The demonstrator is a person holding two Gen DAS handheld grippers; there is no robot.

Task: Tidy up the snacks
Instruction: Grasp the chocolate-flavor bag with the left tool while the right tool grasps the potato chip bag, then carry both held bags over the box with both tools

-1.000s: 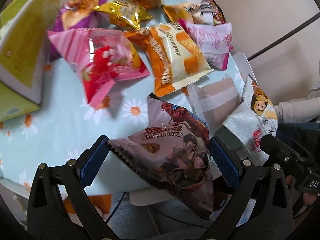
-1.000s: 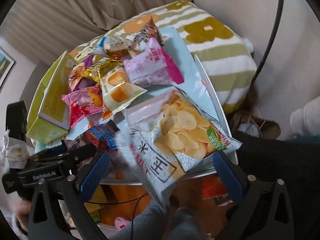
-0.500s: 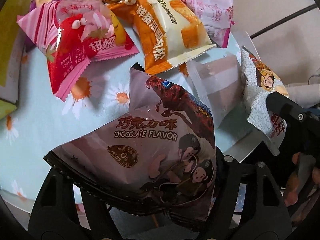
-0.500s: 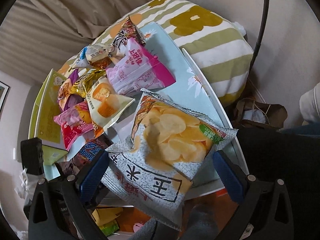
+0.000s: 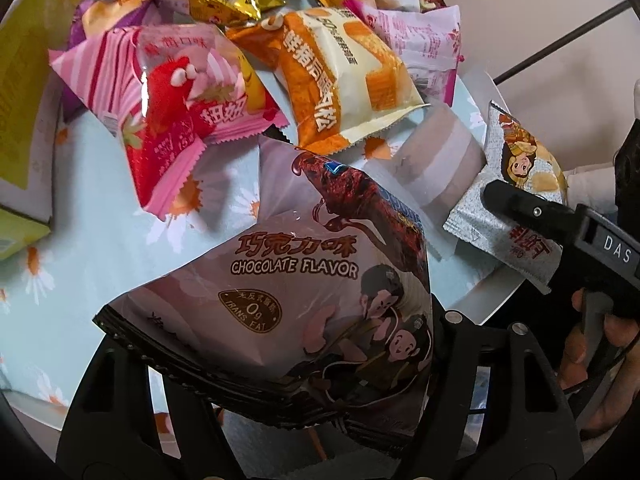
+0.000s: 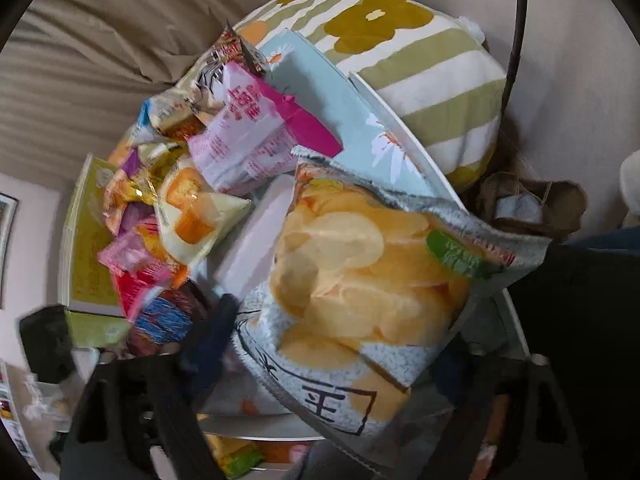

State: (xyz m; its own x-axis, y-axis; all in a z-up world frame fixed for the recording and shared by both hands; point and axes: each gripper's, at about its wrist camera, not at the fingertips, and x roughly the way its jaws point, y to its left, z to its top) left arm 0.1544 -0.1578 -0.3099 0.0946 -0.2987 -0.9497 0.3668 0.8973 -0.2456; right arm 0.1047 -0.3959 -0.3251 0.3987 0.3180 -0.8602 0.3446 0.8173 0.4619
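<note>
My left gripper [image 5: 280,364] is shut on a mauve chocolate-flavour snack bag [image 5: 296,280] at the near edge of the table; the bag hides the fingertips. My right gripper [image 6: 340,368] is closed on a grey potato-chip bag [image 6: 372,280], which fills the space between its fingers. The same chip bag [image 5: 516,200] shows at the right of the left wrist view, with the right gripper's black body beside it. The chocolate bag's blue-and-brown corner [image 6: 168,316] shows at the left of the right wrist view.
Several snack packets lie on the daisy-print tablecloth [image 5: 100,248]: a pink strawberry one [image 5: 168,120], an orange-and-cream one [image 5: 344,80], a pale pink one [image 6: 248,136] and a gold one [image 5: 216,0]. A yellow-green box [image 6: 84,240] stands at the left. A striped floral cushion [image 6: 420,80] lies behind.
Both grippers closed: the left one shut on the chocolate bag and the right one on the chip bag. The chip bag now sits deeper between the right fingers.
</note>
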